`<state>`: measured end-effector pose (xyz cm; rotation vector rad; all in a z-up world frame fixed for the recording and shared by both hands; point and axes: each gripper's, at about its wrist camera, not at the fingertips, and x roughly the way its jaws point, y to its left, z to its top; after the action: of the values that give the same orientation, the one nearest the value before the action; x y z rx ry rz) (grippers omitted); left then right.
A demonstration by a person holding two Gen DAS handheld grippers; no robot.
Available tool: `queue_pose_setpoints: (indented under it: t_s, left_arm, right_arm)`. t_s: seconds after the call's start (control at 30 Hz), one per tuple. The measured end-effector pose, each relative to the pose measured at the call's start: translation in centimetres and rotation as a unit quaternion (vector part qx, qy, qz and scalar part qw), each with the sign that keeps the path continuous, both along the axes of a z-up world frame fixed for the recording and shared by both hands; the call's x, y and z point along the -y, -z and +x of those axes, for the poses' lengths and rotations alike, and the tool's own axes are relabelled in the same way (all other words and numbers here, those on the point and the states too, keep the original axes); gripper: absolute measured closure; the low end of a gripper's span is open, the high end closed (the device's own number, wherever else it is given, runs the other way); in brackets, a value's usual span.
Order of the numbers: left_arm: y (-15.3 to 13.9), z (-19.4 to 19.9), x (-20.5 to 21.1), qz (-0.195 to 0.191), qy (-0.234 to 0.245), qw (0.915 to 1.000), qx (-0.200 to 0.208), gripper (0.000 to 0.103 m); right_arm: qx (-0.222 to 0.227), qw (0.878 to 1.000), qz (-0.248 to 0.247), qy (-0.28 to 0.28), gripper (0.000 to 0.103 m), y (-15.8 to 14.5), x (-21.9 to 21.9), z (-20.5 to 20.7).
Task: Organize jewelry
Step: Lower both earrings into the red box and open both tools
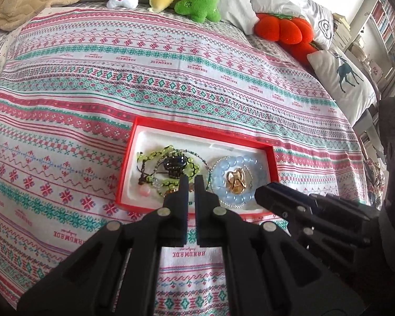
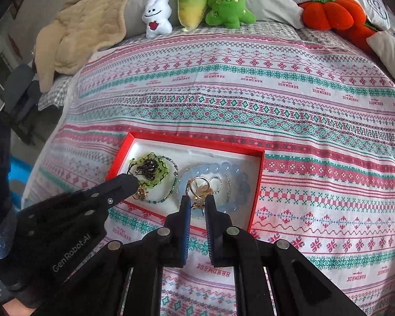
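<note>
A red jewelry box (image 1: 197,131) (image 2: 197,140) with white lining lies on the patterned bedspread. A green bead bracelet (image 1: 155,155) (image 2: 144,158) with dark cord lies in its left half. Its right half holds a pale blue bead bracelet (image 1: 239,160) (image 2: 229,169) ringing some gold rings (image 1: 237,181) (image 2: 200,184). My left gripper (image 1: 191,184) (image 2: 130,183) is shut and empty, over the box's near left part. My right gripper (image 2: 198,202) (image 1: 263,193) hangs over the blue bracelet's near edge, pinching a small gold piece (image 2: 196,205) with a thin pin.
Plush toys (image 2: 194,5) stand in a row at the far side of the bed, with an orange plush (image 1: 281,30) and pillows (image 1: 342,79) to the right. A beige blanket (image 2: 87,31) lies at the far left. The bed drops off at the left edge (image 2: 39,142).
</note>
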<state>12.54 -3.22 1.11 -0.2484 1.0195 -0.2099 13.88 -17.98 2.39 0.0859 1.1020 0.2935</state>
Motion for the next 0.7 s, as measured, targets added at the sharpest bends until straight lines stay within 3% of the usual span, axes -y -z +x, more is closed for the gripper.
queue_pose_setpoints:
  t_s: [0.27, 0.53, 0.7]
  left_arm:
    - [1.0, 0.7, -0.3, -0.002, -0.016, 0.9998, -0.012, 0.098]
    - [0.7, 0.7, -0.8, -0.017, -0.02, 0.9995, -0.015, 0.098]
    - [-0.1, 0.2, -1.1, -0.016, -0.017, 0.9997, -0.007, 0.097]
  right_arm:
    - [-0.023, 0.998, 0.059, 0.022, 0.092, 1.2, -0.4, 1.0]
    - [-0.02, 0.996, 0.08, 0.043, 0.081, 1.0, -0.2, 1.6]
    - [-0.01, 0.997, 0.069, 0.035, 0.08, 0.4, 0.0, 1.1]
